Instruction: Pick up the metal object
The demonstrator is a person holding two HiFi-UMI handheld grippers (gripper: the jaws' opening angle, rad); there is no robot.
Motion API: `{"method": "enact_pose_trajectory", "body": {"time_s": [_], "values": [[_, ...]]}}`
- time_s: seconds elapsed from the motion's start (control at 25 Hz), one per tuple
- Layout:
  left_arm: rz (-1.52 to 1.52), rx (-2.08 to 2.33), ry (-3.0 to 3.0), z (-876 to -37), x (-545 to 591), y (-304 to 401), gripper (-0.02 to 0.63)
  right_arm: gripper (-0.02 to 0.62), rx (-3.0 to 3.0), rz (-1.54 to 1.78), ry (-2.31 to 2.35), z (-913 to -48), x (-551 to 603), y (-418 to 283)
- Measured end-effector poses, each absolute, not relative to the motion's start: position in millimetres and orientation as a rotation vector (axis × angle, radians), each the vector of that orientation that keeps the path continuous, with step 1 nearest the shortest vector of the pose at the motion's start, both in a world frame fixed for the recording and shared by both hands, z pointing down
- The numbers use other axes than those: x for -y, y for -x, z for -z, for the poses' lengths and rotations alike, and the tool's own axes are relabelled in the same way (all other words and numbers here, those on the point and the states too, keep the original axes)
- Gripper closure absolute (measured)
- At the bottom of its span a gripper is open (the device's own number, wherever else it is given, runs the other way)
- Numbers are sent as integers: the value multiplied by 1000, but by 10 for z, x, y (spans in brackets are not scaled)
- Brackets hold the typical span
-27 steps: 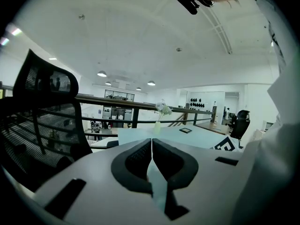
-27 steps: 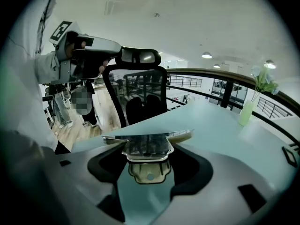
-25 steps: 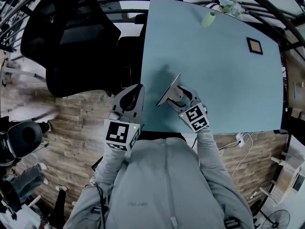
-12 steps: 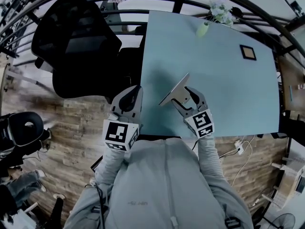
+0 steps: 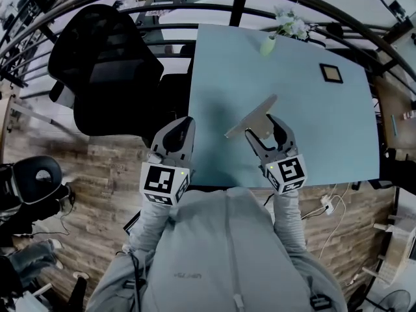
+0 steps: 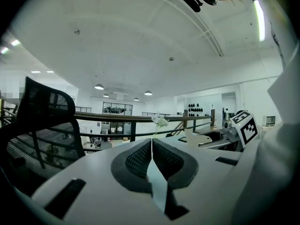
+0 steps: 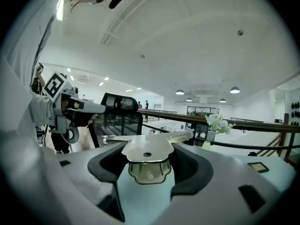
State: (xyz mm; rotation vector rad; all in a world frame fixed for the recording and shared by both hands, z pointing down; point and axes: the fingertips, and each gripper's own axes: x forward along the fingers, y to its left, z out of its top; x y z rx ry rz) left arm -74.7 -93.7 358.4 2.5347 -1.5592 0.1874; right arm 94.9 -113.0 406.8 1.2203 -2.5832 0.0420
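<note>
the right gripper [image 7: 149, 159] is seen clamped on the metal object [image 7: 147, 149]: its jaws stand wide, and the object's boxy lower part is pressed between the dark pads [image 7: 192, 165]. the object's flat plate, with a small hole in it, is spread across the top of the jaws and juts out to both sides. in the head view the object is held over the near part of the pale blue table [image 5: 325, 129], with the plate tilted. the left gripper [image 6: 151, 158] is held at the table's near left corner, its jaws pressed together with nothing between them. a small vase of flowers [image 5: 268, 44] and a small framed square [image 5: 331, 73] are set at the table's far side. a black mesh chair [image 5: 104, 64] is placed to the left.
</note>
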Motion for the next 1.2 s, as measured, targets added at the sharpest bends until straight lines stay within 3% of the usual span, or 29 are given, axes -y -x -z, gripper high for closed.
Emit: {"method": "enact_pose_trajectory", "body": {"time_s": [0.48, 1.2], "values": [[-177, 1562, -2550, -3561, 905, 626, 577, 295, 2668, -10, -1350, -3608, 971, -1252], [-196, 1608, -2479, -3691, 1086, 788, 577, 295, 2710, -129, -1461, -3593, 1120, -1417]]}}
